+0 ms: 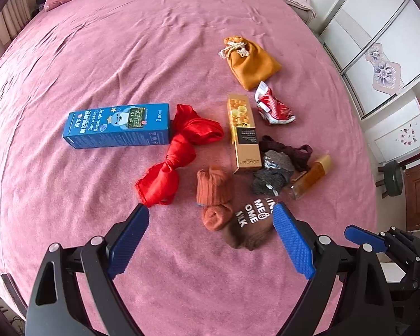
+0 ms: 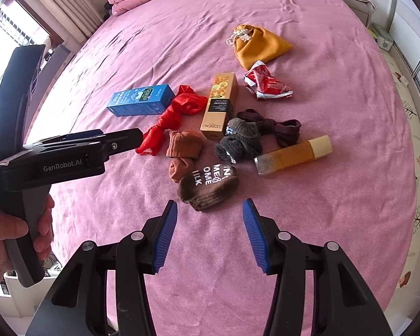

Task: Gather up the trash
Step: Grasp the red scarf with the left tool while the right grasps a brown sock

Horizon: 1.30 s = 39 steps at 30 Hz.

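Wrapper (image 2: 266,85): crumpled, mid-bed, well beyond both claws, probably nearer the right.
Right claw (image 2: 210,210): wide, empty.
Left claw (image 1: 211,210): wide, empty.

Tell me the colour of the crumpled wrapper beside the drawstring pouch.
Red with white edges and print, the crumpled wrapper; clearest in the left wrist view.

Your pink bedspread (image 1: 126,56) carries a blue box (image 1: 117,126) printed with a cartoon seal, a red scarf (image 1: 179,151), a gold-and-black carton (image 1: 242,131), a mustard pouch (image 1: 252,64), a red-and-white wrapper (image 1: 274,107), rust socks (image 1: 214,193), grey socks (image 1: 271,173) and a brown sock (image 1: 249,226) with white lettering. Your gripper pads (image 2: 165,238) are ribbed blue.
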Available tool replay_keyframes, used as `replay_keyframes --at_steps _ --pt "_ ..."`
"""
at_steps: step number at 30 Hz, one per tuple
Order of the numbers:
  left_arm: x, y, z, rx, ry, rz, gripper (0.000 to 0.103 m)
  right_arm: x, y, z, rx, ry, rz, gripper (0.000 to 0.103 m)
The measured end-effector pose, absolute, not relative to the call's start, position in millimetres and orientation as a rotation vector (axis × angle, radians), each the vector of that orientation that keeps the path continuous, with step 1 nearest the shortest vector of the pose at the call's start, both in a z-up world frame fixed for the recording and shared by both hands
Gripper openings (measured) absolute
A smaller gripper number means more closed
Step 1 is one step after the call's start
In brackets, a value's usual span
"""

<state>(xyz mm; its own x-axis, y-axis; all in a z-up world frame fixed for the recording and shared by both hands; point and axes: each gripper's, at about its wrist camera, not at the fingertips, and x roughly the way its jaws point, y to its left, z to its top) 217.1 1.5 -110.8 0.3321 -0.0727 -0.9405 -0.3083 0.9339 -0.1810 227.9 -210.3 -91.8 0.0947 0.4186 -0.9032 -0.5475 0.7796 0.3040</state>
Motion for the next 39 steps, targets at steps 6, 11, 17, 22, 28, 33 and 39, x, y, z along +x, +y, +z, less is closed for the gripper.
replay_keyframes --at_steps 6,11,17,22,28,33,39 --pt "238 22 -140 -0.347 1.272 0.155 0.089 235 -175 -111 -0.131 1.311 0.743 0.049" --pt "256 32 -165 -0.323 1.305 0.151 0.089 242 -157 -133 -0.126 1.340 0.756 0.049" --pt "273 46 -198 -0.352 1.363 0.148 0.085 254 -144 -157 -0.114 1.372 0.758 0.049" --pt "287 50 -219 -0.368 1.410 0.122 0.074 264 -132 -169 -0.109 1.382 0.771 0.049" --pt "300 51 -236 -0.363 1.463 0.122 0.052 278 -114 -179 -0.099 1.396 0.788 0.049" --pt "298 62 -233 -0.470 1.437 0.076 0.033 282 -100 -195 -0.106 1.421 0.801 0.049" --pt "287 79 -228 -0.546 1.413 0.062 0.032 276 -89 -211 -0.147 1.446 0.766 0.043"
